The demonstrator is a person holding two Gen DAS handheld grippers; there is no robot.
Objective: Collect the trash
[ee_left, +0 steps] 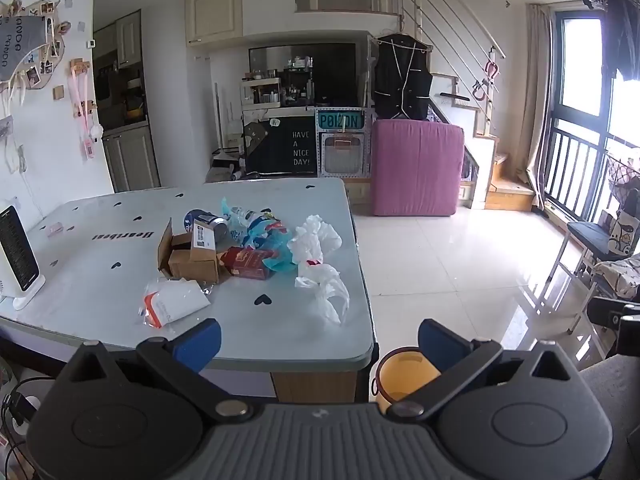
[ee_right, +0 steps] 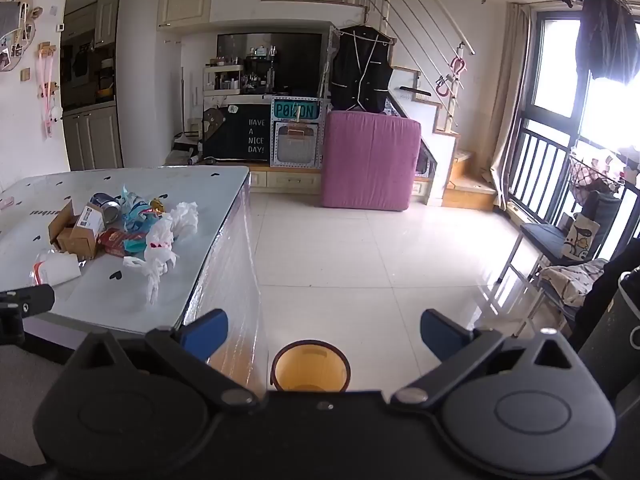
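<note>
A pile of trash lies on the grey table: an open cardboard box, a can, a red carton, blue wrappers, white plastic bags and a white pouch. An orange bin stands on the floor by the table's near right corner. My left gripper is open and empty, held back from the table's near edge. My right gripper is open and empty above the bin. The pile shows at left in the right wrist view.
A white heater stands on the table's left edge. A pink mattress leans by the stairs. A folding chair with cushions stands at the right by the window. White tiled floor lies between them.
</note>
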